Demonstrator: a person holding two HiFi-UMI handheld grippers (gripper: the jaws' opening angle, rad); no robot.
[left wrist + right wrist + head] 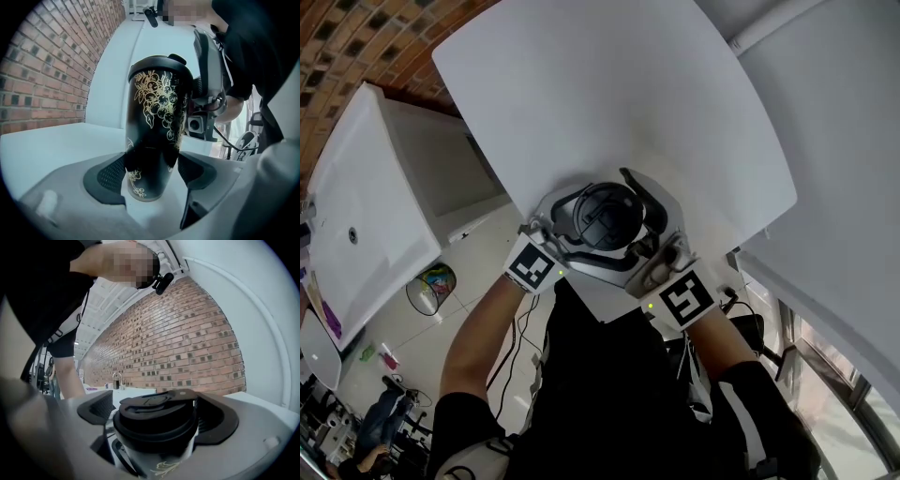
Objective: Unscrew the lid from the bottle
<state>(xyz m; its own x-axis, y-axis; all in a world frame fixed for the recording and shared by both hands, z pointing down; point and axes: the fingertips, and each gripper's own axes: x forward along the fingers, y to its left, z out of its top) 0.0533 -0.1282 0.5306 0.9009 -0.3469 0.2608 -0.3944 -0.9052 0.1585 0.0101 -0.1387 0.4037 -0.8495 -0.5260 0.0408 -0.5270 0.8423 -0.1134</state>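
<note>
The black tapered bottle [157, 117] with gold fruit-and-leaf print stands upright on the white round-cornered counter [609, 103], close to its near corner. Its black plastic flip-top lid [157, 416] is seated on the bottle's mouth. The left tongs [150, 174] are clamped on the lower body of the bottle, and both black ribbed pads [110, 176] bear against its wall. The right tongs [157, 411] sit at lid height with the jaws spread wide. The lid lies between their pads [218, 418] with a thin gap on each side, so nothing is gripped. In the head view, both tongs reach the bottle from the counter's near side, one on each flank.
</note>
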